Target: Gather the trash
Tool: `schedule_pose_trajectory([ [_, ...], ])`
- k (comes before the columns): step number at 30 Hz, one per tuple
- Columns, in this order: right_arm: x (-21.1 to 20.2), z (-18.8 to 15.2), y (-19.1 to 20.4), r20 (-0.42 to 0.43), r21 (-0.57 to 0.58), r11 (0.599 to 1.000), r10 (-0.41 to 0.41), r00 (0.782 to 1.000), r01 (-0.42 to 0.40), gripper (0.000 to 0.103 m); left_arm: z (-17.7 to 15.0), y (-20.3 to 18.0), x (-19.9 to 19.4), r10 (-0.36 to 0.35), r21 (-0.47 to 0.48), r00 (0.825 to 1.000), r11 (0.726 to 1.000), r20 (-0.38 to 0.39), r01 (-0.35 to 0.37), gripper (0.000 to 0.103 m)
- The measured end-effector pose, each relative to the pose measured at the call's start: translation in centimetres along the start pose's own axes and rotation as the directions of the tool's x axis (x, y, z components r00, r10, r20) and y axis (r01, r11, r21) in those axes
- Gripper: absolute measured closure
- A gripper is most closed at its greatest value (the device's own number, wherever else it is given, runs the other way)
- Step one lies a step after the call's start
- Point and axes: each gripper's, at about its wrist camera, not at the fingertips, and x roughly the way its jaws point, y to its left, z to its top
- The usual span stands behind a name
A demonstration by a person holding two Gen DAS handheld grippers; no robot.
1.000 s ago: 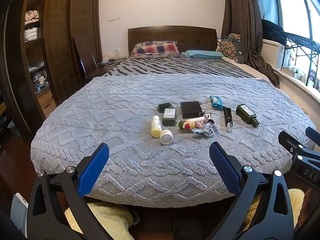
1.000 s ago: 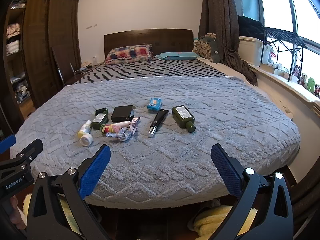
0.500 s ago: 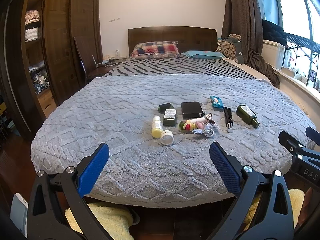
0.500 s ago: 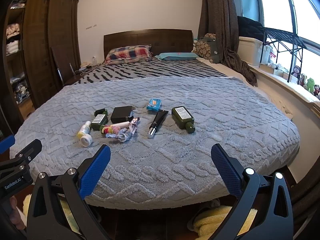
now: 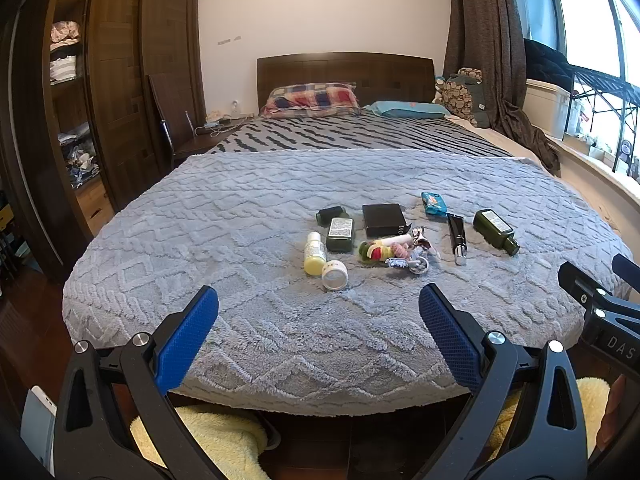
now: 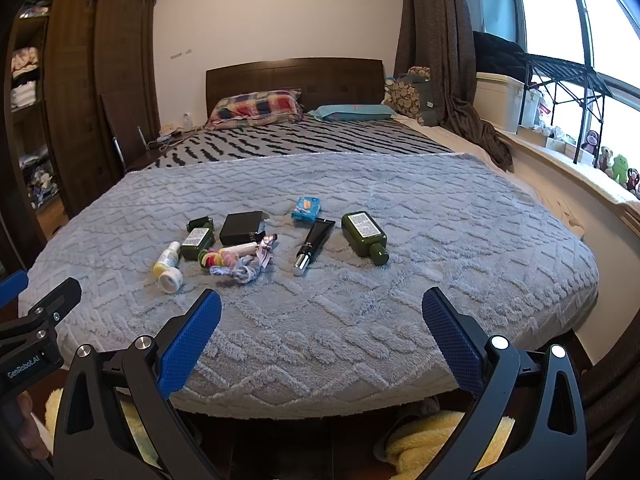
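Observation:
Small items lie in a cluster on the grey bedspread (image 5: 248, 216): a yellow bottle (image 5: 314, 254), a white jar (image 5: 334, 275), a small green bottle (image 5: 340, 233), a black box (image 5: 383, 219), a blue packet (image 5: 434, 203), a black tube (image 5: 457, 236), a large green bottle (image 5: 494, 229) and a crumpled wrapper with hair ties (image 5: 400, 251). In the right wrist view the wrapper pile (image 6: 240, 258), tube (image 6: 314, 242) and large bottle (image 6: 364, 236) show too. My left gripper (image 5: 318, 316) and right gripper (image 6: 320, 318) are open and empty, above the bed's near edge, apart from the items.
A wardrobe (image 5: 120, 80) and chair (image 5: 172, 120) stand left of the bed. Pillows (image 5: 312, 98) and headboard are at the far end. A window ledge (image 6: 560, 148) with boxes and toys runs along the right. Yellow slippers (image 5: 208, 440) lie on the floor below.
Both views have shifted very slightly; the items sit a touch lower in the left wrist view. Nothing has been taken hold of.

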Motion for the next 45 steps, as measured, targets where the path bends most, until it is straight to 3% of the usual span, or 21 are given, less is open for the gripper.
schedule_pose_trajectory([
  [33, 0.6, -0.5, -0.4, 0.027, 0.012, 1.0, -0.007, 1.0, 0.006, 0.003, -0.7, 0.0, 0.6, 0.006, 0.007, 1.0, 1.0, -0.012, -0.006, 0.008],
  [45, 3.7, -2.2, -0.2, -0.001, -0.022, 1.0, -0.008, 1.0, 0.008, 0.003, -2.4, 0.8, 4.6, 0.019, 0.008, 0.996, 1.0, -0.091, -0.018, 0.008],
])
